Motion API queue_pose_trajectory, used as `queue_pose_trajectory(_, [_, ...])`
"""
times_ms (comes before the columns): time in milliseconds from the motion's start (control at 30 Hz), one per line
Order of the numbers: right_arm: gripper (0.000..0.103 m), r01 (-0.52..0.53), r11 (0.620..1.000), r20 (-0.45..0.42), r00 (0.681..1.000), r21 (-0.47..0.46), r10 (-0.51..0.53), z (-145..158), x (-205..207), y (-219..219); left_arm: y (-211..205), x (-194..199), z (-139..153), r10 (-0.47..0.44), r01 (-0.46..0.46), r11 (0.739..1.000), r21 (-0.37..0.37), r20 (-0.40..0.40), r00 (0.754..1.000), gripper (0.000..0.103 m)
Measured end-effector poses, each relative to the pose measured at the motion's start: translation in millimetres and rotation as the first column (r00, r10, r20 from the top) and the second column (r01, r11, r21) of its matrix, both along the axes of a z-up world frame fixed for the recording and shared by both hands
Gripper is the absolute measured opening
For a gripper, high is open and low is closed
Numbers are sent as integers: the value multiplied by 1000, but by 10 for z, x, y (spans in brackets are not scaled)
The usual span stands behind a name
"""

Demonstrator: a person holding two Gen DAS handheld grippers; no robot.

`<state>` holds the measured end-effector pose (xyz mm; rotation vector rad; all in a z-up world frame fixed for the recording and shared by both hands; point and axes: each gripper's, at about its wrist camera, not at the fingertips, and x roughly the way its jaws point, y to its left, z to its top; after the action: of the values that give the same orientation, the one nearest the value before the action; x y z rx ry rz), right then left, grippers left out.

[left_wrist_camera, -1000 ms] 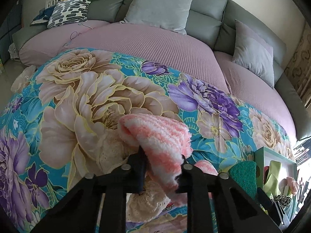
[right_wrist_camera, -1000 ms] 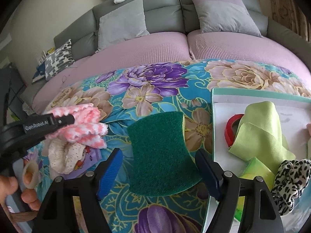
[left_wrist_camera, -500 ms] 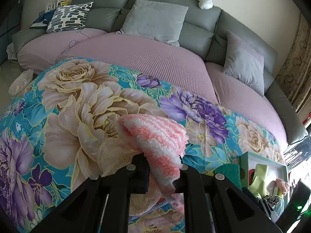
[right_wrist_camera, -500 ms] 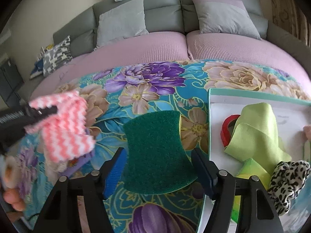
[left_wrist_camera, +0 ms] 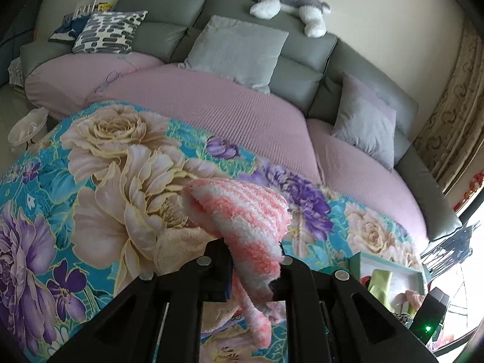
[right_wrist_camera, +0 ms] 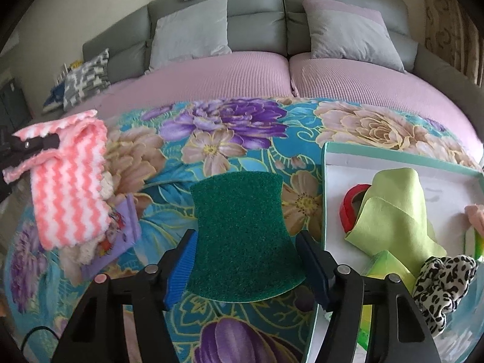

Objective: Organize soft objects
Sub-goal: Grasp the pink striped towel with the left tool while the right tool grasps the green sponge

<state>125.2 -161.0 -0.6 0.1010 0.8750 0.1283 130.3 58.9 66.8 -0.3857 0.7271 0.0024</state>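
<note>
My left gripper is shut on a pink and white striped fluffy cloth and holds it above the floral blanket. In the right wrist view the cloth hangs at the left, off the blanket. My right gripper is open, its fingers on either side of a green scouring pad that lies flat on the blanket. A teal-rimmed white tray at the right holds a light green cloth, a red ring and a leopard-print scrunchie.
A cream lacy item and a purple printed cloth lie on the blanket under the lifted cloth. Behind is a pink-covered sofa with grey cushions and a plush dog on top.
My left gripper has lifted the striped cloth higher above the blanket, and the cloth now hangs unfolded. My right gripper has stayed around the green pad, edging slightly forward.
</note>
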Motion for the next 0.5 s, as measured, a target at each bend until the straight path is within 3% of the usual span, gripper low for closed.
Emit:
queue_pose_trajectory(133, [69,4,998,35,999,64,-6,111,-37,-73,-17,-54,114,-17,17,1000,-8,53,998,13])
queue_pose_trajectory(500, [69,35,994,140,989,101,-49,461,-242,-274,-261,-133,310,-95,97,995,-6,156,983,13])
